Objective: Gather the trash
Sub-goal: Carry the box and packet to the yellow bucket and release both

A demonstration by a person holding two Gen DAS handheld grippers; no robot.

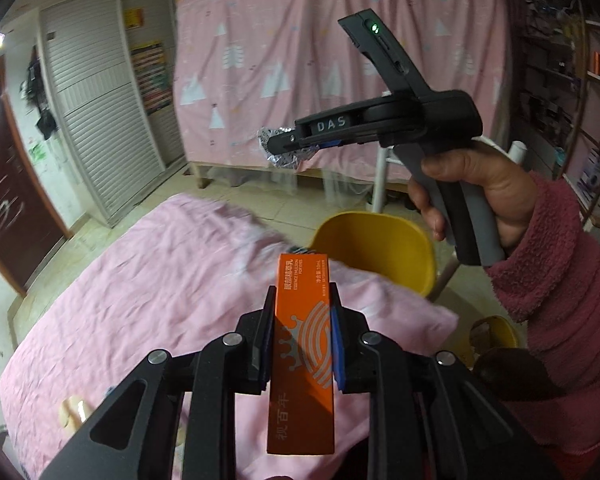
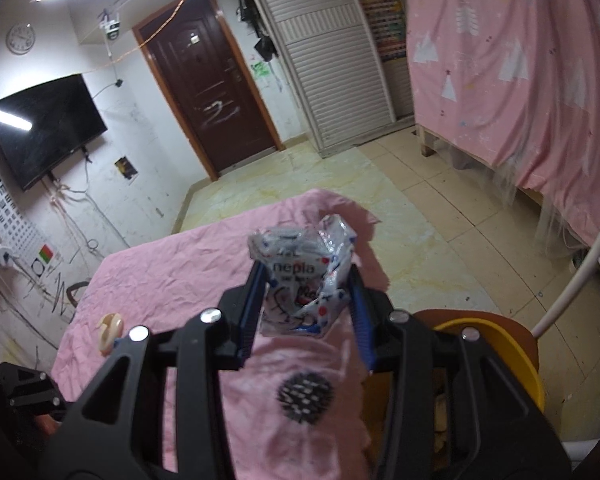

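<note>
The left tool (image 1: 302,308) was clamped shut on a long orange carton (image 1: 302,352), its blue pads pressing the 2 narrow sides near mid-length. The carton looked like thin printed card: light, stiff along its length, probably hollow and easy to crush, so gripping across the edges, where the folds stiffen it, seemed the soundest choice. The right tool (image 2: 306,292) stood partly closed around a crumpled plastic tissue wrapper (image 2: 302,276), glossy, white with red and blue print. That film appeared nearly weightless, soft and slippery; it would likely slide unless pinched through its bunched middle, as here.

Both pieces hung in the air above the surface (image 1: 140,280), which was draped in creased pink cloth. Just past its far right corner sat a smooth yellow plastic tub (image 1: 374,248), plausibly the bin. A small cream object (image 2: 110,326) lay near the left edge.
</note>
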